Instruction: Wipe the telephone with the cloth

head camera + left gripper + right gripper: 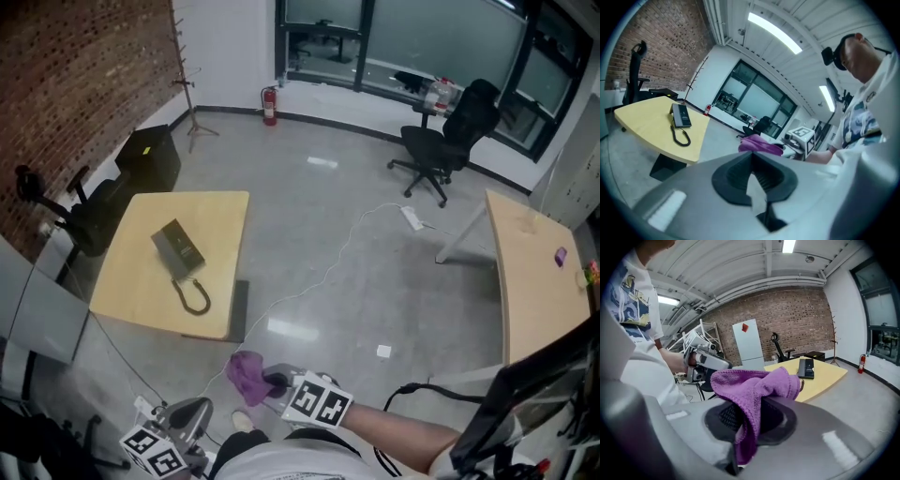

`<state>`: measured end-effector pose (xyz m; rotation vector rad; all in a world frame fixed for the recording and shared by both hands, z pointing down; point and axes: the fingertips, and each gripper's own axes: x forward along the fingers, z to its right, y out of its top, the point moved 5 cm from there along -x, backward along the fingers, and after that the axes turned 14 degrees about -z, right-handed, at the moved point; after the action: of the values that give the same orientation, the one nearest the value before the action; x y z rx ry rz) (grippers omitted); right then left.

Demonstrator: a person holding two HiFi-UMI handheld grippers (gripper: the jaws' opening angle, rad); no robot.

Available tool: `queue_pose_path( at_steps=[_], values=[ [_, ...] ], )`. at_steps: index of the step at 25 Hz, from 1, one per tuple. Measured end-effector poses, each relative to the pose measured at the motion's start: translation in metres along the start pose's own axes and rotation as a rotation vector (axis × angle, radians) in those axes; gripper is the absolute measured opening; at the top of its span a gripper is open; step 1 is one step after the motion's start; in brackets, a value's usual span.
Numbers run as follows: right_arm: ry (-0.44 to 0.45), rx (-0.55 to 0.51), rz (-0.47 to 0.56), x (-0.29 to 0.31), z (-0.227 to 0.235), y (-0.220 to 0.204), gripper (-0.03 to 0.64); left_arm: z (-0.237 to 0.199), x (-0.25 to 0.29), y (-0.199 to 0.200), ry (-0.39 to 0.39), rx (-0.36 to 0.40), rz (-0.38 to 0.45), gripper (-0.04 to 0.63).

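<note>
A black telephone (178, 248) with a coiled cord lies on the yellow table (141, 281) at the left; it also shows on the table in the left gripper view (681, 116) and the right gripper view (806, 368). My right gripper (272, 382) is shut on a purple cloth (246, 372), which drapes over its jaws (754, 385) well short of the table. My left gripper (190, 410) is low at the bottom left, its jaws shut with nothing between them (752, 164). The cloth (759, 143) hangs to its right.
A second pale table (534, 281) stands at the right. A black office chair (445, 141) is by the windows, another chair (80, 211) behind the yellow table. A power strip (412, 217) and its white cable lie on the floor. A fire extinguisher (270, 105) stands at the far wall.
</note>
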<state>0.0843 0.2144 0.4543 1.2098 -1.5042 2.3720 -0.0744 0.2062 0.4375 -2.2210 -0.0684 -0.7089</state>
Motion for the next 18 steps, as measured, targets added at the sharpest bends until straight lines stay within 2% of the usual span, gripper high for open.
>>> queue_pose_path(
  at_steps=[5,11,18],
  values=[
    [-0.043,-0.007,0.001,-0.004,-0.02,-0.001,0.044,0.004,-0.006,-0.001,-0.045,0.04,0.003,0.003],
    [-0.097,-0.004,0.03,0.002,-0.052,0.022,0.044,0.006,-0.038,-0.005,-0.09,0.104,-0.013,0.003],
    [-0.098,-0.01,0.017,0.029,-0.097,0.04,0.044,-0.009,-0.075,-0.031,-0.128,0.085,-0.008,0.003]
  ],
)
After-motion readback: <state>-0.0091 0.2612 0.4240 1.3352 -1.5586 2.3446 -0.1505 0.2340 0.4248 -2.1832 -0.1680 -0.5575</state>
